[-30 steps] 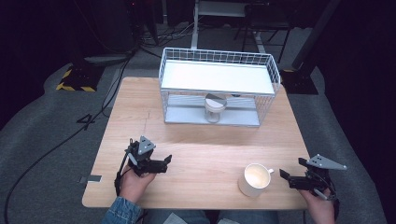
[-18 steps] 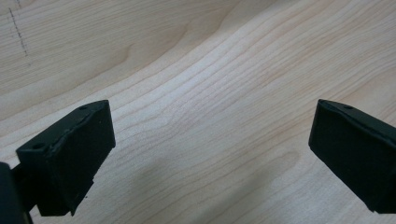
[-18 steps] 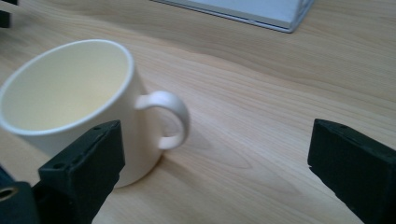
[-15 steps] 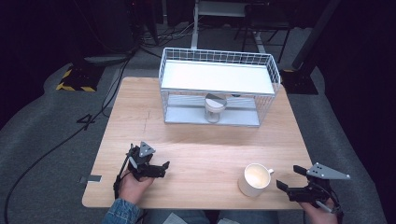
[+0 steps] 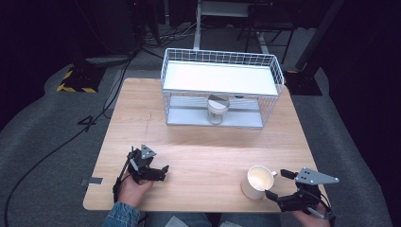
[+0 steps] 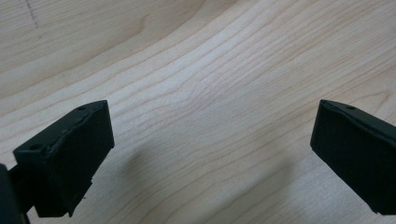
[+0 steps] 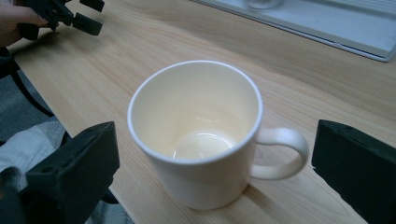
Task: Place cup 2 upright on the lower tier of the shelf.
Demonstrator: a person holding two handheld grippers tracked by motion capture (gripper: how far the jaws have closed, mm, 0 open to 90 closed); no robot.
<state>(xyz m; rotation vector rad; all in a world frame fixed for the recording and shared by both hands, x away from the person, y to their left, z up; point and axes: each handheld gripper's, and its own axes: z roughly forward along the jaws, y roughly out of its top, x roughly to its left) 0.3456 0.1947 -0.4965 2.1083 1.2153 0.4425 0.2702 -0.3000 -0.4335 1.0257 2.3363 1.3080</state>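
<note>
Mug [image 5: 257, 182] stood upright at lower right of frame, on table [image 5: 208, 146] | right claw [image 5: 276, 184] spread wide, just beside mug, contact apparently none | left claw [image 5: 163, 172] released over bare wood at lower left | wire basket [image 5: 222, 90] at upper centre, cup [image 5: 217, 109] noted beneath.

Each hand-held gripper is black. The left hand-held gripper [image 5: 163, 171] has a small grey three-cornered plate on top and a black cable trailing back past the wrist behind it. The right hand-held gripper [image 5: 278, 184] carries a larger grey three-cornered plate marked with dark dots. Seen close in the gripper views, the jaws are blocky matt black pads with small round screw holes near their edges. Behind the left one, the forearm wears a blue denim sleeve [image 5: 121, 215].
</note>
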